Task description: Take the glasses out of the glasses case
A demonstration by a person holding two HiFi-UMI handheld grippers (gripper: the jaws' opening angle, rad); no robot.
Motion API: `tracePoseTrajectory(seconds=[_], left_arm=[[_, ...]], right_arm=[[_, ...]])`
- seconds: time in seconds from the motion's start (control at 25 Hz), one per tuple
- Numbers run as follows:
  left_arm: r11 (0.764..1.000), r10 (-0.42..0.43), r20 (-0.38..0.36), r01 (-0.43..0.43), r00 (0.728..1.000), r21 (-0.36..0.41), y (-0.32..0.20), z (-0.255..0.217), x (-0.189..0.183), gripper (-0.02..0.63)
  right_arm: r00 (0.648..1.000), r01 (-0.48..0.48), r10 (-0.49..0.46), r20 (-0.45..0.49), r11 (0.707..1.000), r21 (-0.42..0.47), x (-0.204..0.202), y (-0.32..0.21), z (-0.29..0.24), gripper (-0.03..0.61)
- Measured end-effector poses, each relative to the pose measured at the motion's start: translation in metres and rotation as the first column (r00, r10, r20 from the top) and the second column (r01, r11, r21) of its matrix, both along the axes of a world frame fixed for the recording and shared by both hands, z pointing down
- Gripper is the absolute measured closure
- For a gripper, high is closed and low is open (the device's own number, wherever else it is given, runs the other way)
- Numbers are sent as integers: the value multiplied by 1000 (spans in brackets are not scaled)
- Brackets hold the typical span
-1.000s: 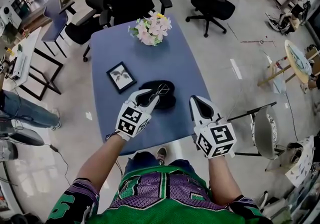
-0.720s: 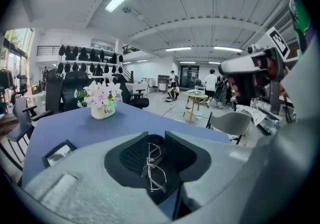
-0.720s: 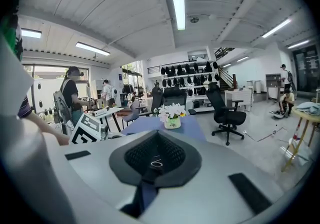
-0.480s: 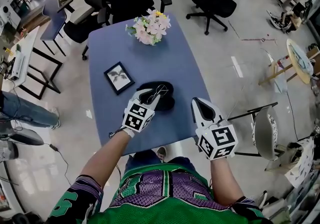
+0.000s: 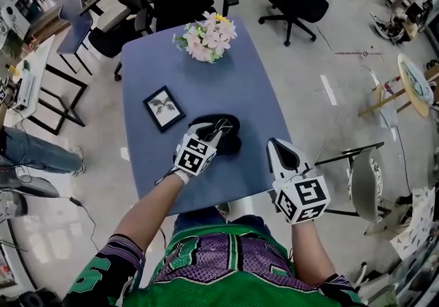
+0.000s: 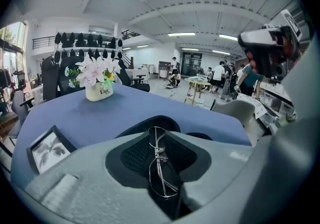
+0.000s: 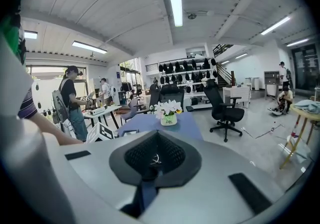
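Head view: vs a sec ago the left gripper [image 5: 214,136] has pushed fwd along the blue table [image 5: 206,79], so its tips now sit over the near edge of the open black glasses case [image 5: 230,140]; the glasses [image 5: 221,124] show as a thin wire outline at those tips, above the case's dark inside; the right gripper [image 5: 274,144] has drifted a bit to the right and back, off the table's near right edge, well apart from the case; to me that means the grab is on but the lift-out isn't done yet

Count here: 1 case, 1 pair of glasses, 1 picture frame [image 5: 163,107], 1 pot of flowers [image 5: 206,37], 2 grippers, 1 table

Left gripper view: jaws closed right down on the glasses [image 6: 159,160], the wire frame pinched edge-on btwn the pads, one lens ring above the pinch and one below; the case [image 6: 142,124] shows as a dark curve just behind the jaws; can't tell if the frame is clear of the case or touching it; the same 1 frame and 1 flower pot stand further back on the table

Right gripper view: jaws brought together, nothing gripped; a tiny glint at the seam is too small to name; it looks down the table at the flowers [image 7: 167,110]; it seems idle; prob. free to steady the case if the case drags up with the glasses
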State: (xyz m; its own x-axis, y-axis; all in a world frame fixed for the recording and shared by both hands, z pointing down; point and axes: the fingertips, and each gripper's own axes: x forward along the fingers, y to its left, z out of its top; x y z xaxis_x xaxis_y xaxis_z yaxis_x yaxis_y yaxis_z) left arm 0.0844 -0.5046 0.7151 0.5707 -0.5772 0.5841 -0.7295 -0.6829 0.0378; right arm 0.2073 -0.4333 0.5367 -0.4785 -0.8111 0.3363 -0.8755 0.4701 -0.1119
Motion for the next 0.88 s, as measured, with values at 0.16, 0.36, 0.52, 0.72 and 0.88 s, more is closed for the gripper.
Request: tracePoseTrajectory(seconds=[0.16, 0.36, 0.52, 0.72, 0.88], left_arm=[[1000, 10, 42, -10, 999, -8, -4, 10, 0, 512], [999, 40, 109, -36, 993, -40, -5, 18, 2, 514], [996, 65, 153, -55, 986, -64, -1, 20, 4, 526], [994, 85, 194, -70, 977, -82, 2, 23, 6, 571], [993, 79, 189, -62, 979, -96, 0, 23, 6, 592]], right_arm=[[1000, -15, 15, 2, 1000, -1, 5, 0, -1, 575], [999, -35, 35, 4, 999, -7, 11, 1, 1, 575], [999, -45, 45, 8, 999, -8, 13, 4, 1, 575], [998, -54, 54, 12, 999, -4, 16, 6, -3, 575], [999, -53, 53, 15, 999, -2, 15, 10, -4, 575]])
